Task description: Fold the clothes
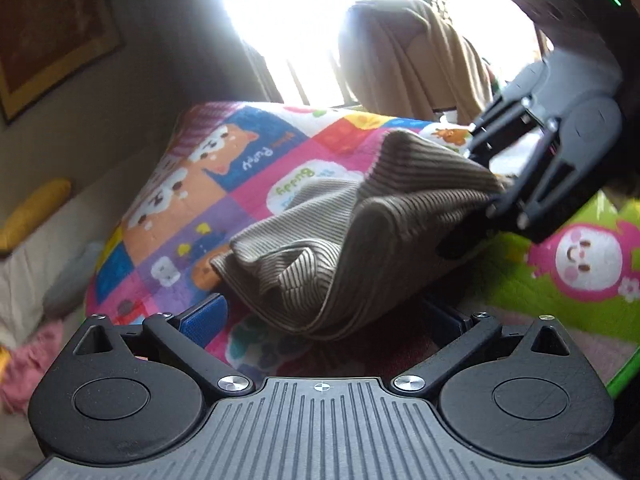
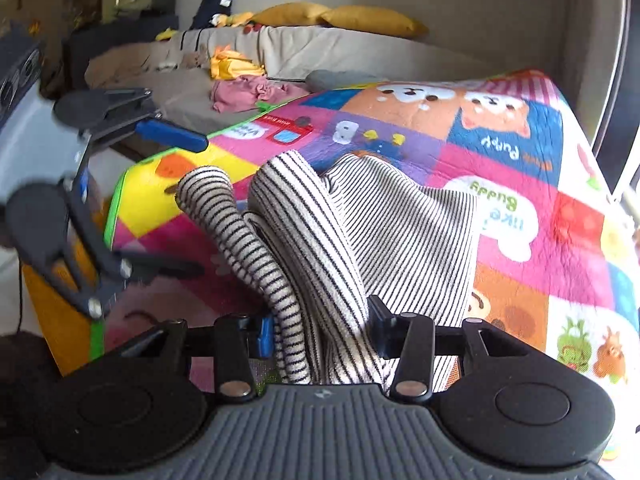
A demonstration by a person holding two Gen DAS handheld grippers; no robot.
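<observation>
A white garment with thin dark stripes (image 1: 360,220) (image 2: 400,232) is held bunched above a colourful patchwork play mat (image 1: 260,152) (image 2: 500,152). My right gripper (image 2: 322,328) is shut on a thick fold of it, with the cloth rising from between the fingers. In the left wrist view, my right gripper (image 1: 490,180) comes in from the upper right and pinches the garment's raised end. My left gripper (image 1: 328,316) (image 2: 202,206) is open wide, its blue pad (image 1: 208,312) just left of the garment's hanging lower edge. A loose sleeve (image 2: 208,188) droops near it.
A low sofa with yellow cushions (image 2: 360,20) runs behind the mat, with pink cloth (image 2: 248,94) and yellow cloth (image 2: 232,66) on it. A beige cloth (image 1: 408,60) hangs by the bright window. A green mat with a pink figure (image 1: 592,260) lies at the right.
</observation>
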